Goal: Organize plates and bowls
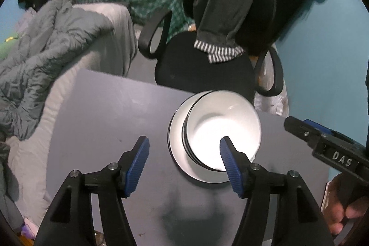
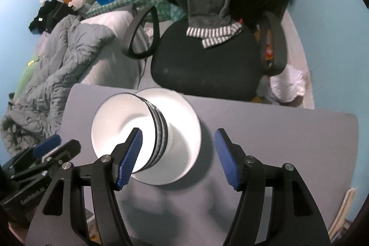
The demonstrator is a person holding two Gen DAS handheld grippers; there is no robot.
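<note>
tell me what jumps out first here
A glaring white stack of bowls on a plate sits near the grey table's far edge. Both grippers, left and right, hang open above it, holding nothing. Behind stands a black chair draped with clothes.

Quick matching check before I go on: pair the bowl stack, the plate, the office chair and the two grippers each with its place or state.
Things:
1. bowl stack
2. plate
3. office chair
4. left gripper and right gripper

Places or states:
A. behind the table's far edge, clothes draped over its back
B. open, nothing between the pads
C. flat on the grey table
D. nested, standing on the plate

Pairs: 1-D, 2-C, 3-A, 4-B
</note>
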